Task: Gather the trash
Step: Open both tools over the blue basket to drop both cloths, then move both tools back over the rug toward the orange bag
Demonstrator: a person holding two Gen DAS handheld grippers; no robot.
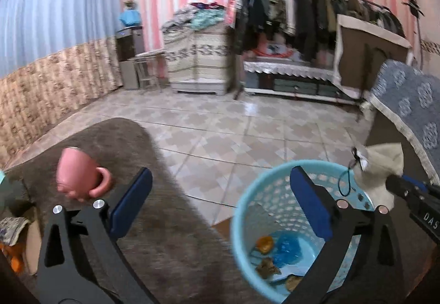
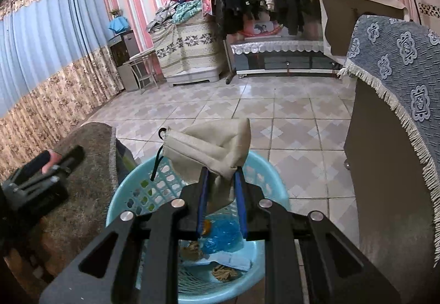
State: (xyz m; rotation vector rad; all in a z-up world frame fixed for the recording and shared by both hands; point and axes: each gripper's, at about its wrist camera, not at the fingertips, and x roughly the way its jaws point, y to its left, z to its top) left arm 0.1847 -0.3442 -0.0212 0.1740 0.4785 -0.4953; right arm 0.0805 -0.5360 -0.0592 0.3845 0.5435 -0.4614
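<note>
- We find the right gripper [image 2: 221,180] with its fingers [image 2: 203,202] clenched on a beige face mask [image 2: 211,144], pinching its lower bunched end so the rest stands up above the tips
- The face mask hangs directly over the open mouth of the blue basket [image 2: 255,257], which stands on the tiled floor [image 2: 247,111] just beside the brown-carpeted counter's [image 2: 90,166] right edge; we judge it is held there so that letting go drops it straight in
- Its black ear loop [image 2: 156,163] dangles toward the basket's far rim and could, in our judgement, snag on the lattice wall
- The basket already holds an orange peel [image 1: 264,243], crumpled blue plastic [image 1: 286,249] and brown scraps, so collection is well under way
- The left gripper [image 1: 220,205] has its fingers [image 1: 132,202] released wide, nothing between them; it sits over the counter's right edge and the basket's near rim, seemingly free for another pickup
- A pink cup [image 1: 79,174] lies tipped on the counter toward its left side, apart from both grippers; whether it counts as trash we cannot tell
</note>
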